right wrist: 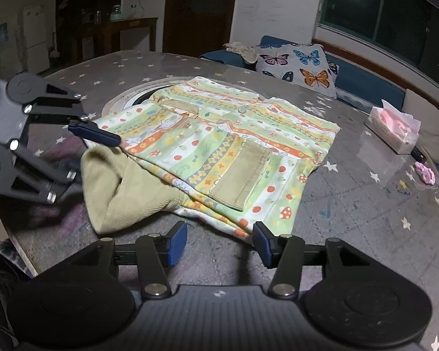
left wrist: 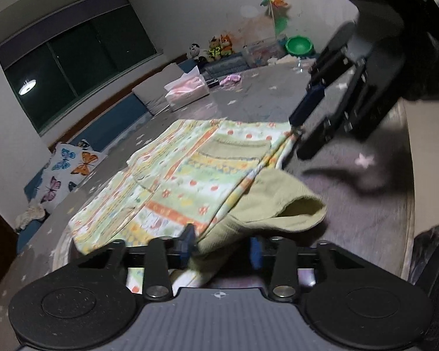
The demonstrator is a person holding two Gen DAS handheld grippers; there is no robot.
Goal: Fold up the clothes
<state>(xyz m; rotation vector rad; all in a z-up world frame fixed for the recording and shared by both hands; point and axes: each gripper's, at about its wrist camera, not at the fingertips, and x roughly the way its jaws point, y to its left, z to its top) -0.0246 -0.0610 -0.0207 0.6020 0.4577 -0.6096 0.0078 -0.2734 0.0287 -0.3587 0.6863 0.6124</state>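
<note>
A small cotton garment printed in green, orange and yellow bands with mushrooms (right wrist: 219, 146) lies spread mid-worktop on the grey star-patterned worktop (right wrist: 380, 204), pocket up. Its plain olive ribbed sleeve (right wrist: 125, 187) juts out at about 8 o'clock of the body. The left gripper (left wrist: 222, 248) has its jaws spread, olive cloth between them; the right gripper (right wrist: 219, 242) hangs jaws spread at the hem. Judging by this, folding is unfinished: the sleeve and body are not yet compact.

Star-patterned table (right wrist: 351, 204) under patterned shirt (right wrist: 219, 146)
</note>
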